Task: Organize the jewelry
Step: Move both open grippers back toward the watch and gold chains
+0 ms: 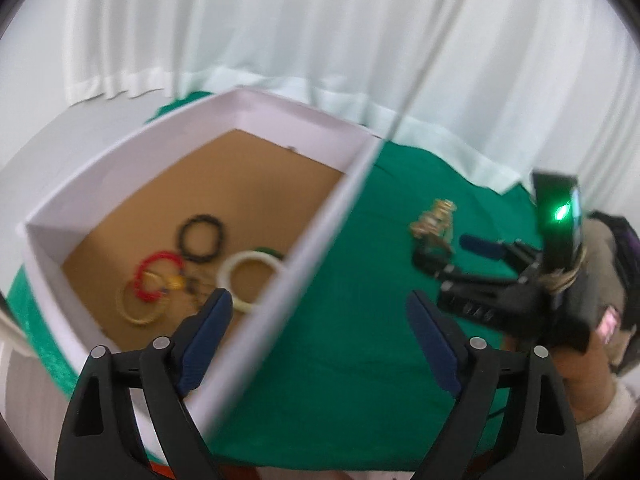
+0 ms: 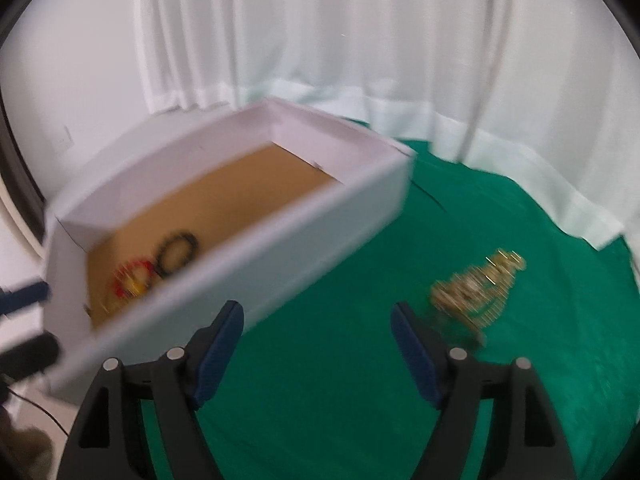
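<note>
4 bracelets were seen on the brown floor of the white box (image 1: 276,116), at its near left end: a yellow ring (image 1: 138,307), a red beaded one (image 1: 157,275) overlapping it, a black beaded one (image 1: 201,239) behind, and a white bangle (image 1: 253,280) close against the box's near wall. A green piece was partly hidden behind the bangle. The box was set on a green cloth (image 1: 340,340) covering the table, with a white curtain (image 1: 320,32) hung behind. The left gripper (image 1: 320,344) was held with its jaws wide open and nothing between the pads, 1 jaw over the box and the other over the cloth, the box wall crossing between them. To the right, a heap of gold jewelry (image 2: 476,290) lay on the cloth, well apart from the box. The right gripper (image 2: 318,350) was held just beside that heap, its jaws open and empty.
</note>
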Tool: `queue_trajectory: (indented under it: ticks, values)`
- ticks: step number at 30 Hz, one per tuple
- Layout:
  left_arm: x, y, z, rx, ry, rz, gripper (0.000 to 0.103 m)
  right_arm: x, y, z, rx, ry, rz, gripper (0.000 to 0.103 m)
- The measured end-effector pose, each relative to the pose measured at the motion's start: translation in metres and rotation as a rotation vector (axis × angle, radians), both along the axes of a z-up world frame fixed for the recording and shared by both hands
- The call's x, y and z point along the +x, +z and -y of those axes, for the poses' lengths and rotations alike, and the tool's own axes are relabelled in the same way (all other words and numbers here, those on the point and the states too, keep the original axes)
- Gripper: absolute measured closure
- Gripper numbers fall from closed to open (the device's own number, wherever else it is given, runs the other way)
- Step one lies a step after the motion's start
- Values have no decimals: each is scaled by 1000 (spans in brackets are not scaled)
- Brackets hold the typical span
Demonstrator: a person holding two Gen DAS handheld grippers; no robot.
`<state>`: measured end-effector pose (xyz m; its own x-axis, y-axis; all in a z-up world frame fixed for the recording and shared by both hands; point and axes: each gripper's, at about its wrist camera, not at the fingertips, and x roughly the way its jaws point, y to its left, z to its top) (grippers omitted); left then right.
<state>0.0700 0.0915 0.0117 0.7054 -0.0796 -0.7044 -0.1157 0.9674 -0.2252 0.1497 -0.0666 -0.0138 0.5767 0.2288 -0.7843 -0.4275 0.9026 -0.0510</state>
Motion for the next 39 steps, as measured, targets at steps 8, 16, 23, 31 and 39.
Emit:
queue_trajectory:
  ticks: [8,16,23,31,39]
  values:
    - [17,-42,72,36,-99,-78,9,-37,-46,95,-83,-114,-45,25]
    - [45,-86,118,149,-133,-105,9,-46,-67,159,-63,-276,-45,25]
    - [70,-119,131,197,-110,-123,9,-51,-86,189,-46,-351,-56,25]
    - [73,-138,128,259,-73,-137,5,-56,-89,200,-46,-368,-32,25]
    - [72,-141,121,219,-58,-131,0,-53,-96,209,-13,-383,-25,20]
